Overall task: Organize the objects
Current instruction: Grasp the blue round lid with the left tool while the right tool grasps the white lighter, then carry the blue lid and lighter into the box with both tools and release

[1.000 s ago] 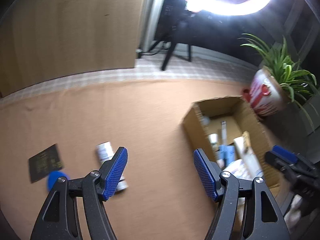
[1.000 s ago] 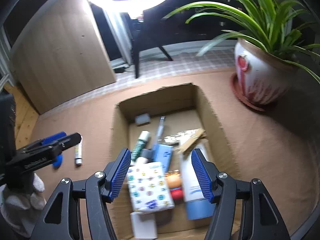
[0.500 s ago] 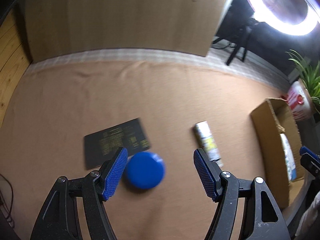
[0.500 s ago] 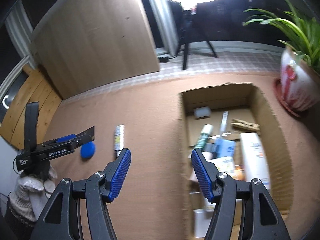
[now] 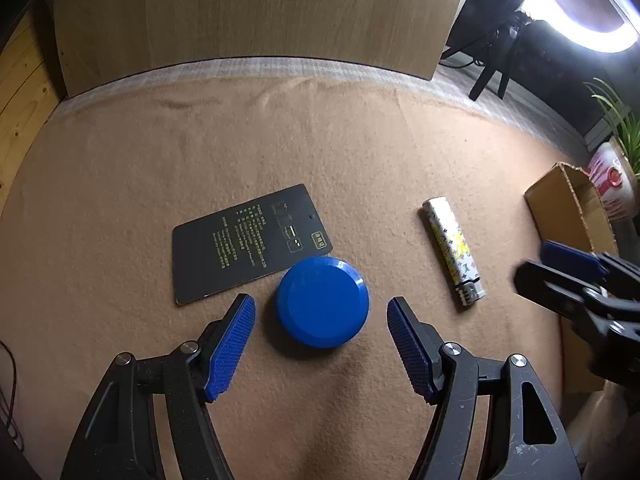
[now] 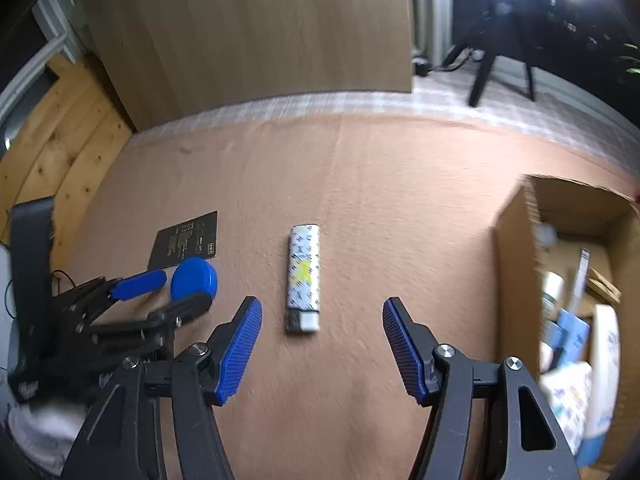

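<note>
Left tool (image 5: 321,344): nearest the camera, jaws spread, nothing gripped; blue ribbed pads stand either side of the near edge of the blue round lid without touching it.

Right tool (image 6: 322,344): jaws spread, empty; the lighter lies just beyond the gap between its pads.

Brown cloth (image 5: 360,152): covers the surface under all loose items.

Blue round lid (image 5: 322,307): lies flat on the cloth, directly ahead of the left tool, its far-left rim overlapping the near corner of the black card.

Black card (image 5: 250,242): flat, yellow print facing up, just beyond and left of the lid.

Lighter (image 6: 305,278): white with a yellow and dark pattern, lying flat, metal end toward the camera; right of the lid and apart from it.

Cardboard box (image 6: 516,264): open-topped, at the right, well apart from the lighter; holds several packets and tubes, blurred in this view.

Wooden panel (image 5: 260,12): upright at the far edge of the cloth.

Ring light (image 5: 576,8): lit, far right, on a dark stand.

Potted plant (image 5: 616,176): far right, beyond the box.
</note>
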